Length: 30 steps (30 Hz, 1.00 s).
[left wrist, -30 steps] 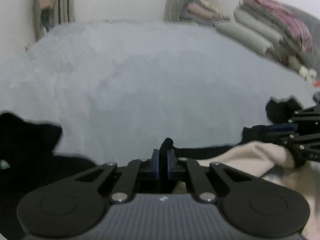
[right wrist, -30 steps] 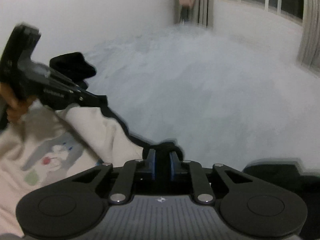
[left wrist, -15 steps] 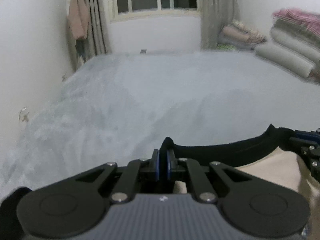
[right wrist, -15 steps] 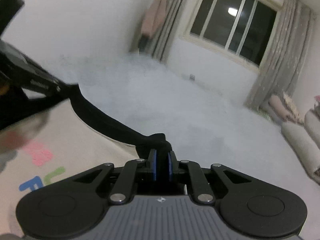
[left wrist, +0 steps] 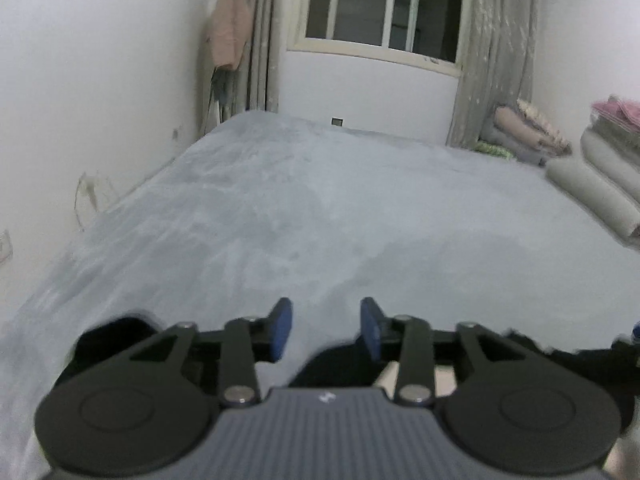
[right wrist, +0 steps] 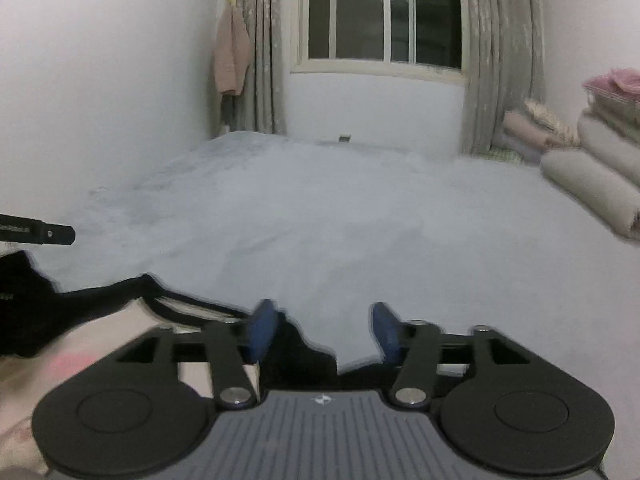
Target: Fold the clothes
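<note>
Left gripper [left wrist: 326,330]: fingers spread apart, blue pads facing each other, nothing between them.
Right gripper [right wrist: 324,330]: fingers spread apart, nothing between them.
Shirt [right wrist: 100,340]: cream body with black trim along the top edge and black sleeves; a blurred pink mark shows on the cream cloth in the right wrist view.
Shirt position: lies on the bed [left wrist: 320,220] at the near edge, under and just behind both grippers; a black fold shows below the gap of each gripper.
Bed: covered by a pale grey-blue plush blanket, reaching to the window wall.
Window [right wrist: 384,12]: dark panes, grey curtains on either side.
Folded bedding [right wrist: 592,176]: stacked at the far right of the bed.
</note>
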Each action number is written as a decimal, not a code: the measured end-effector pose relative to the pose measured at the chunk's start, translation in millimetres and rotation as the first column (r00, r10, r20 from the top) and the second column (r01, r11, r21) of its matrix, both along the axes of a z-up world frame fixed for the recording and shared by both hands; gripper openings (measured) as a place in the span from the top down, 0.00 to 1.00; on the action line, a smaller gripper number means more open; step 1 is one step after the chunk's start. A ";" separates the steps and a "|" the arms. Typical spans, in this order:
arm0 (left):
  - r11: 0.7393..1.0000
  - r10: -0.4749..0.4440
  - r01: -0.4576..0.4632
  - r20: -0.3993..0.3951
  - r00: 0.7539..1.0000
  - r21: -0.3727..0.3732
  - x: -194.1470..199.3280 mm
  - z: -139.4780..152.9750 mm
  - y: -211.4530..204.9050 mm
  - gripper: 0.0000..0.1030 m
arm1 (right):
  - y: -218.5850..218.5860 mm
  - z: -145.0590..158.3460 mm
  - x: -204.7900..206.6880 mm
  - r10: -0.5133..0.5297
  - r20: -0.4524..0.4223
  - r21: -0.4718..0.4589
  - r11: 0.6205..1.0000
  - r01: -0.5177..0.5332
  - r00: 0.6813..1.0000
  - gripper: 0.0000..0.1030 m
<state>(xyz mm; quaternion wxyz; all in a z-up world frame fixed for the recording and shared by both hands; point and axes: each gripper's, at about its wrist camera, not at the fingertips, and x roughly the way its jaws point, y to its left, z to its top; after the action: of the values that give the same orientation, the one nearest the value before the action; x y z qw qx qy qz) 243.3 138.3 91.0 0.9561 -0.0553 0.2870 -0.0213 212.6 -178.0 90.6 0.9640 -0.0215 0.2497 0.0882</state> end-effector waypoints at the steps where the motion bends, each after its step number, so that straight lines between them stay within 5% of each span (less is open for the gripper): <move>1: 0.999 0.011 -0.012 -0.030 0.999 -0.036 -19.1 1.7 7.4 0.61 | -7.4 2.1 -16.5 0.011 -0.034 0.004 1.000 -0.011 0.999 0.38; 4: 0.987 0.025 -0.056 -0.199 0.980 -0.154 -73.1 -10.4 30.6 0.59 | -34.1 -1.1 -72.5 0.022 -0.149 0.094 0.996 -0.008 0.989 0.38; 9: 0.974 0.005 -0.064 -0.263 0.965 -0.216 -171.9 -25.4 47.0 0.59 | -79.3 -17.1 -160.3 0.080 -0.262 0.337 0.941 0.013 0.962 0.38; 12: 0.969 0.001 -0.069 -0.276 0.961 -0.238 -213.2 -35.2 52.6 0.59 | -87.2 -32.4 -206.2 0.092 -0.293 0.392 0.919 0.032 0.952 0.38; 20: 0.975 0.030 -0.089 -0.280 0.960 -0.201 -240.8 -63.3 58.0 0.60 | -78.1 -52.1 -258.8 0.078 -0.310 0.408 0.911 0.059 0.947 0.48; 22: 0.975 0.032 -0.088 -0.262 0.965 -0.205 -246.9 -66.0 56.3 0.59 | -70.7 -56.0 -262.7 0.076 -0.307 0.392 0.918 0.054 0.949 0.59; 23: 0.981 0.019 -0.067 -0.257 0.966 -0.181 -248.3 -67.4 51.0 0.62 | -67.0 -57.9 -264.6 0.075 -0.305 0.385 0.922 0.051 0.949 0.64; 25: 0.988 0.003 -0.043 -0.260 0.966 -0.150 -249.0 -71.0 43.5 0.88 | -61.3 -61.4 -266.8 0.071 -0.302 0.374 0.926 0.050 0.951 0.90; 30: 0.980 -0.034 -0.019 -0.260 0.965 -0.197 -256.6 -60.5 48.5 0.93 | -61.4 -45.7 -268.7 0.067 -0.257 0.338 0.941 0.025 0.964 0.91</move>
<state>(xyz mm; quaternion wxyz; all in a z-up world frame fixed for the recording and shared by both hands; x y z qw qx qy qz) -13.3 186.8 30.5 0.8994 -0.1510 0.4076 -0.0459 -56.1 -239.4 45.0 0.9102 0.1537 0.3573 0.1422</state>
